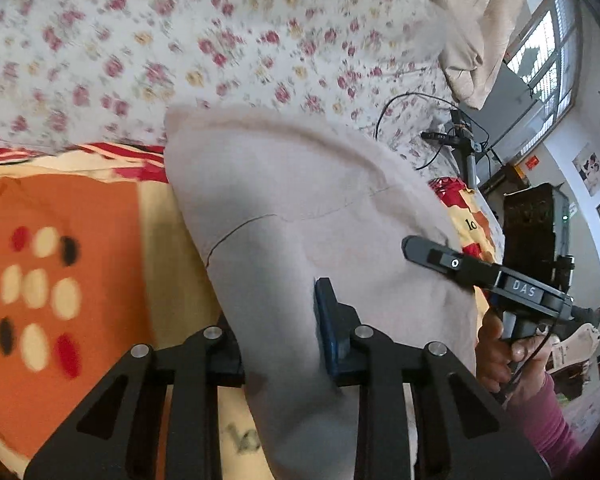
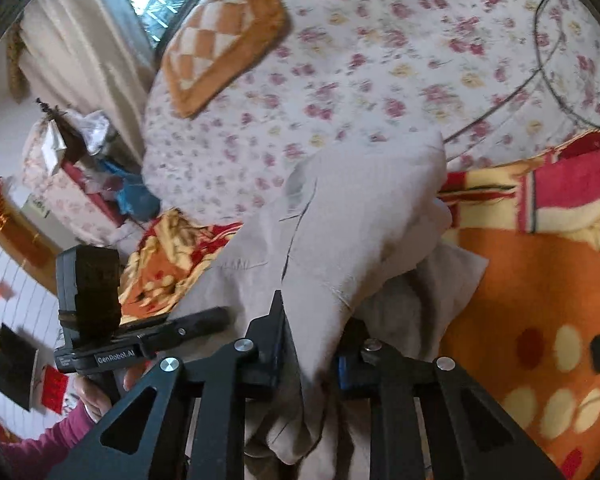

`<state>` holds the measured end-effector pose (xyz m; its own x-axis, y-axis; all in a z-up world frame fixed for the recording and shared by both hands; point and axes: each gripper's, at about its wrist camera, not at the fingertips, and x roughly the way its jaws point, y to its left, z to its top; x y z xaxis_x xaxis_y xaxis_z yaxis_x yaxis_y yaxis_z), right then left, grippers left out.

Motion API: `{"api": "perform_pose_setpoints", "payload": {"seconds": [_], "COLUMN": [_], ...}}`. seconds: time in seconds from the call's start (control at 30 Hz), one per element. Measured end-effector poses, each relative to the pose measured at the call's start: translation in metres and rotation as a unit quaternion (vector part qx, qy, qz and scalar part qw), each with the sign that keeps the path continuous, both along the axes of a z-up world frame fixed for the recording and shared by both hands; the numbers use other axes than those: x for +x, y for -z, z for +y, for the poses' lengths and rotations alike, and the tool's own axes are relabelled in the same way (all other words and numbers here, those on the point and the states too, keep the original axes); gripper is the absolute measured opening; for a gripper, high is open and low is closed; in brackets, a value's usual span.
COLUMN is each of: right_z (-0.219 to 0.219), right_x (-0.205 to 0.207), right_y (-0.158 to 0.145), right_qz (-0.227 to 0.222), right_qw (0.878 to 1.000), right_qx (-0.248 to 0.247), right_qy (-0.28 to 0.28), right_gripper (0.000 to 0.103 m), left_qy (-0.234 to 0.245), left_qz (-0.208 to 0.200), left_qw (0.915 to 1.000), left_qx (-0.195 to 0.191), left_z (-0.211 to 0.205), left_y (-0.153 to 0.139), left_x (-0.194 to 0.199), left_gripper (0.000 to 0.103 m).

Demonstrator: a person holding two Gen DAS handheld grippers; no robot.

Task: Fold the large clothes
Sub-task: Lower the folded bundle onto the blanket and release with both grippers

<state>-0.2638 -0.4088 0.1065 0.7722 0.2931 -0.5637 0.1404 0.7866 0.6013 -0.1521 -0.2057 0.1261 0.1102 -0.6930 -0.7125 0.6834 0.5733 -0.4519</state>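
Between the two fingers of the left gripper [image 1: 284, 344], a fold of the beige garment [image 1: 300, 208], pinched against the blue pad [image 1: 329, 328] of the right-hand finger and bunched down past the linkage. Ahead of that gripper, the garment stretched up and away in a broad sheet with a curved seam across it, its far corner over the floral bedsheet [image 1: 180, 40]. Left of it, an orange blanket [image 1: 72, 248] with pale, red and black ovals. To its right, the right gripper [image 1: 416, 250] seen side-on, finger laid against the cloth edge, handle gripped by a hand [image 1: 504, 356] in a pink sleeve [image 1: 556, 420]. Farther right, a black cable [image 1: 400, 100] on the sheet, a beige curtain [image 1: 468, 20] and a window [image 1: 552, 52].

Between the fingers of the right gripper [image 2: 312, 356], the same beige garment [image 2: 360, 216], clamped, with layers hanging in folds below the jaws and a looser flap spilling to the right. Ahead, cloth rising toward the floral bedsheet [image 2: 380, 60]; beyond and to the left, an orange-and-white checked cushion [image 2: 224, 36]. Right of this gripper, the orange blanket [image 2: 540, 280]. Left of it, the left gripper [image 2: 220, 316] side-on, tip touching the garment edge, held by a hand [image 2: 96, 396]
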Motion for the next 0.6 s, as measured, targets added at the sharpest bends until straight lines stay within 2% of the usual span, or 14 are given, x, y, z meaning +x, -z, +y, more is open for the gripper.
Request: {"api": "perform_pose_setpoints", "payload": {"seconds": [0.1,0.27,0.4,0.43,0.47,0.53,0.6], "right_z": [0.024,0.06,0.069,0.067,0.064,0.059,0.06], "right_x": [-0.001,-0.011,-0.022,-0.023,-0.025,-0.029,-0.033], "right_y": [0.003,0.017,0.042,0.048,0.052,0.047,0.029], "right_qz": [-0.003,0.0,0.042,0.063,0.078,0.092,0.094], "right_qw": [1.0,0.997,0.997,0.996,0.996,0.996,0.994], "right_qx": [0.022,0.056,0.055,0.052,0.043,0.015,-0.033], "right_qy": [-0.018,-0.045,-0.039,-0.026,-0.012,0.012,0.038], "right_gripper": [0.019,0.018,0.019,0.024,0.035,0.046,0.047], "left_qy": [-0.006,-0.009,-0.01,-0.02,-0.026,-0.039,-0.059], "left_qz": [-0.006,-0.003,-0.009,-0.015,-0.021,-0.047,-0.093], "left_qw": [0.9999,0.9995,0.9978,0.9968,0.9962,0.994,0.9884], "left_qx": [0.008,0.032,0.065,0.075,0.08,0.09,0.105], "left_z": [0.029,0.073,0.084,0.084,0.084,0.083,0.078], "left_y": [-0.004,0.01,0.034,0.039,0.04,0.035,0.023], "left_x": [-0.007,-0.027,-0.045,-0.045,-0.045,-0.046,-0.048], "left_gripper": [0.025,0.025,0.027,0.034,0.036,0.043,0.053]}}
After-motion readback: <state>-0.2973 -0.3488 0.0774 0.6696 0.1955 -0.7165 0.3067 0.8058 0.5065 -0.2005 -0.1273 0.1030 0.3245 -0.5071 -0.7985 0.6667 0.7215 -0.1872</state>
